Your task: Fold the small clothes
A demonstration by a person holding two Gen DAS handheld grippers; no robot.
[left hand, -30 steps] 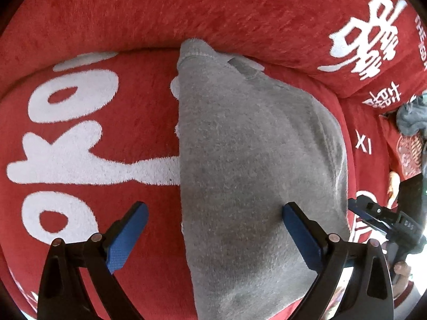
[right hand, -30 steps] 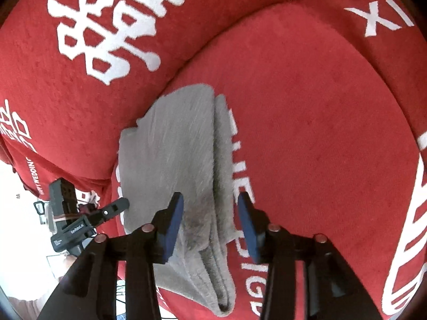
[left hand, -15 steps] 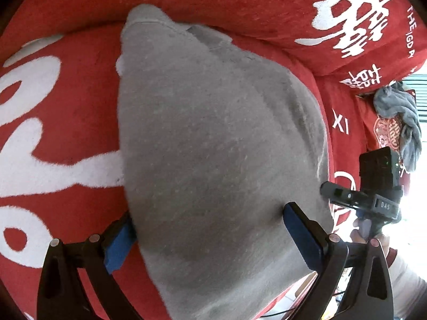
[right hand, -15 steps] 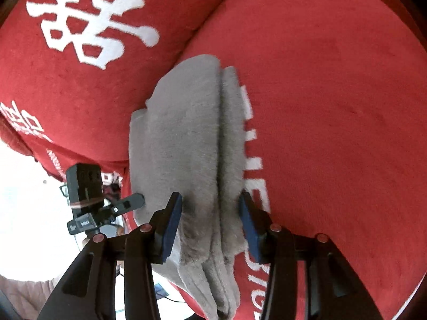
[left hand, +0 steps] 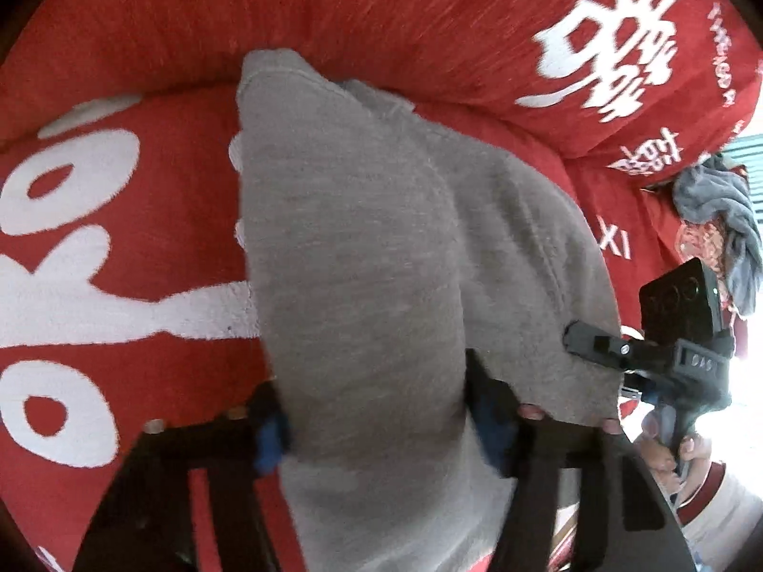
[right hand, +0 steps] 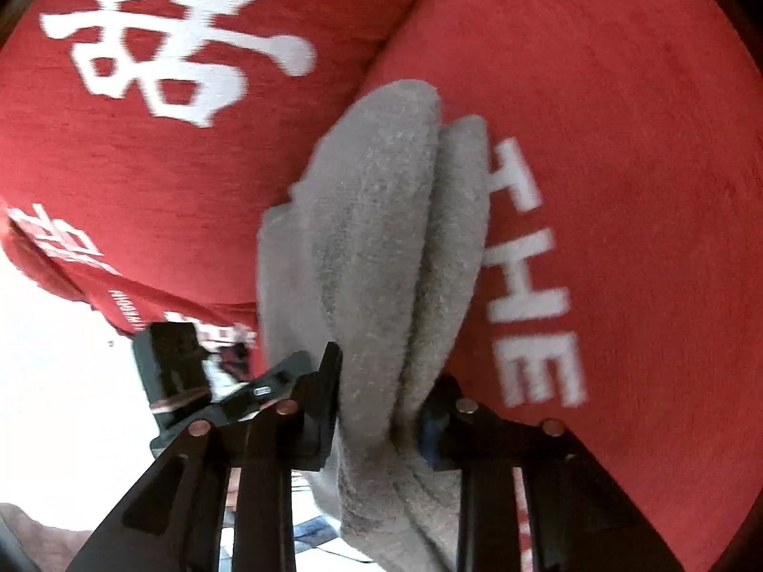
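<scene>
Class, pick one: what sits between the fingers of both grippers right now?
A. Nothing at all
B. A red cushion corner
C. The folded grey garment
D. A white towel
C: the grey garment bulges between the left gripper pads and is pinched by the right gripper.

Soft daylight, blown-out white at the lower edges, motion blur, and dark fisheye corners.

Grey garment's (left hand: 362, 257) near end cut off below; left gripper (left hand: 381, 424) motion-blurred.

garment (left hand: 362, 257) on cushion (left hand: 124, 314), backrest (left hand: 381, 14) behind
</scene>
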